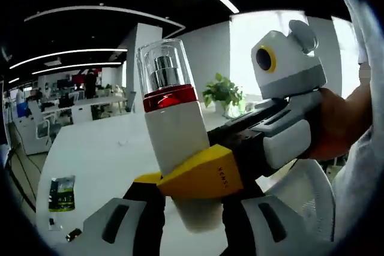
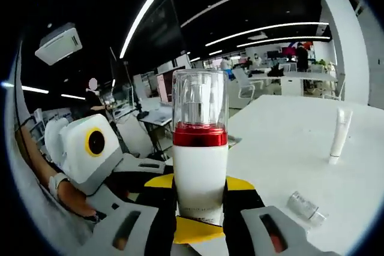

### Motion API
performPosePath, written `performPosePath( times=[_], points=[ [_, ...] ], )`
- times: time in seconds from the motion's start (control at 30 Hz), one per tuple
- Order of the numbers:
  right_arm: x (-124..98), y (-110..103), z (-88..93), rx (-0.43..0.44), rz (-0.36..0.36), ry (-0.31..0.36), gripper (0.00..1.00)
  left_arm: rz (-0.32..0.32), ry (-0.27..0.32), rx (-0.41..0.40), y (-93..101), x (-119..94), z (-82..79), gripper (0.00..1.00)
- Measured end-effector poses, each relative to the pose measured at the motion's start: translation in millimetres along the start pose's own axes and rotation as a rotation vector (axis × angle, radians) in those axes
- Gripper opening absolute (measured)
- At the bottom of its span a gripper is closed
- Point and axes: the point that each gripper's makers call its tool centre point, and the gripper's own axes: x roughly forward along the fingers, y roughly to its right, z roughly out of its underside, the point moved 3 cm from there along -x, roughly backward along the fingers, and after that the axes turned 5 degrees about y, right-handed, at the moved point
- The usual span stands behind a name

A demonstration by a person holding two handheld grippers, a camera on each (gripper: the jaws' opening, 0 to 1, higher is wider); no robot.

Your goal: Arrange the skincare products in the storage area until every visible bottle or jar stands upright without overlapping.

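A white pump bottle is clamped by both grippers above a white office table, where 1 white tube is stood.

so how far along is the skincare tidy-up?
Done: the white tube stands upright on the table. In hand: the pump bottle is held up off the table, gripped by both the left gripper and the right gripper. Left: setting it down, plus the small clear bottle lying on its side.
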Motion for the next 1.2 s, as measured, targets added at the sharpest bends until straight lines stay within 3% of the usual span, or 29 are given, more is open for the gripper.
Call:
performPosePath(
  times=[0.23, 0.33, 0.57, 0.7, 0.9, 1.03, 1.2],
  points=[
    [6, -5, 2.1, -0.008, -0.011, -0.016, 0.24, -0.026, -0.053, 0.047, -8.9, -4, 6.0, 0.28],
    [6, -8, 4.0, -0.019, -0.017, -0.026, 0.24, -0.027, -0.097, 0.013, -11.7, -5, 9.2, 0.27],
    [1, -8, 1.1, -0.03, -0.048, -0.029, 0.25, 0.016, -0.085, -0.079, -8.7, -6, 7.3, 0.26],
    [-3, -8, 2.4, -0.042, -0.077, -0.045, 0.25, 0.034, -0.092, -0.09, -5.2, -5, 9.6, 0.26],
    [-9, -7, 9.5, -0.052, -0.115, -0.067, 0.26, 0.092, -0.105, -0.169, 1.6, -6, 17.0, 0.26],
    [-14, -6, 9.2, -0.054, -0.131, -0.042, 0.27, 0.17, -0.101, -0.284, 12.4, -5, 16.0, 0.26],
    [-21, -8, 2.4, -0.038, -0.158, -0.013, 0.29, 0.272, -0.084, -0.292, 26.6, -5, 10.3, 0.26]
  ],
)
